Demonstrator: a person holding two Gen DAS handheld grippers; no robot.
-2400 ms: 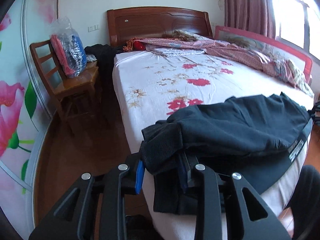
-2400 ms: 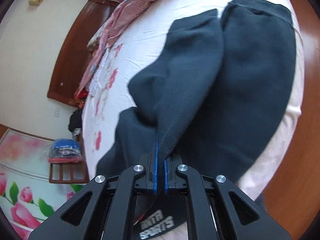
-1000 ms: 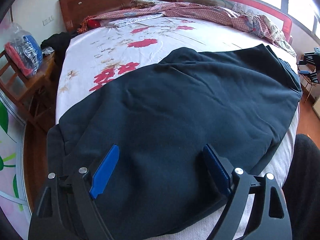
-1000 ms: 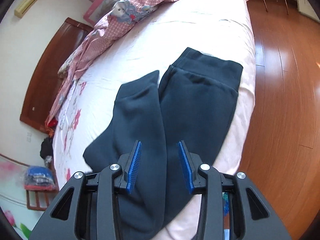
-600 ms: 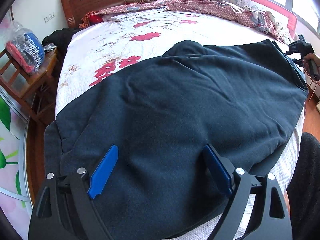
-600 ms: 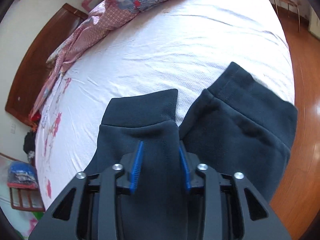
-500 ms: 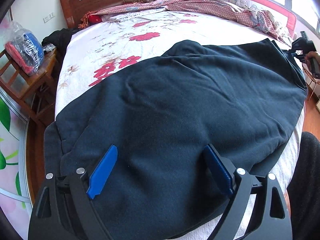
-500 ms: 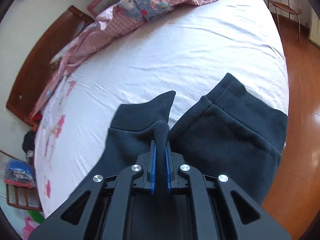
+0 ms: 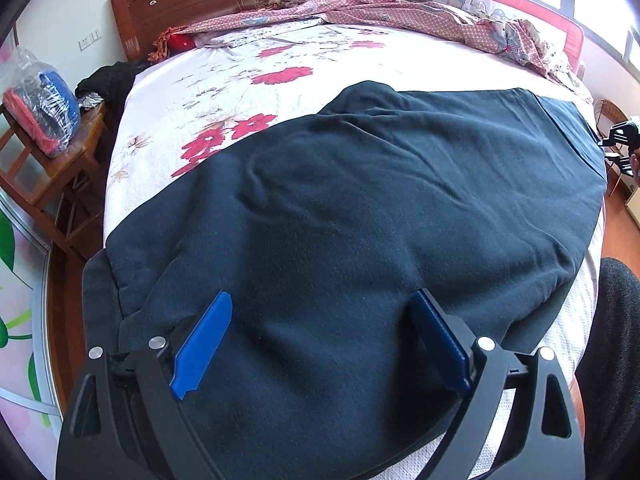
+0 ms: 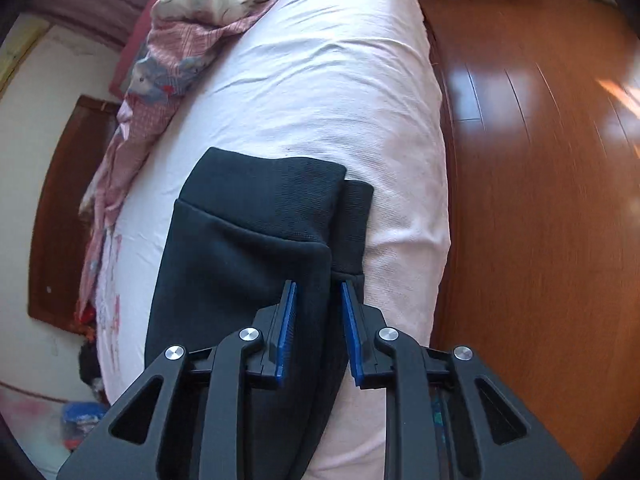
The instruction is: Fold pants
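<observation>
The dark pants (image 9: 360, 216) lie spread across the near part of the bed (image 9: 224, 80), one leg laid over the other, cuffs (image 10: 276, 196) at the right edge by the wooden floor (image 10: 540, 200); the left gripper (image 9: 320, 344) hovers over the waist end, jaws wide and clamping nothing; the right gripper (image 10: 316, 332) has just been parting its jaws, a fold of leg fabric between the pads but loose (not pinched). The fleece looks thick, soft and floppy; I judge it grips best at the ribbed cuffs or the waistband.
</observation>
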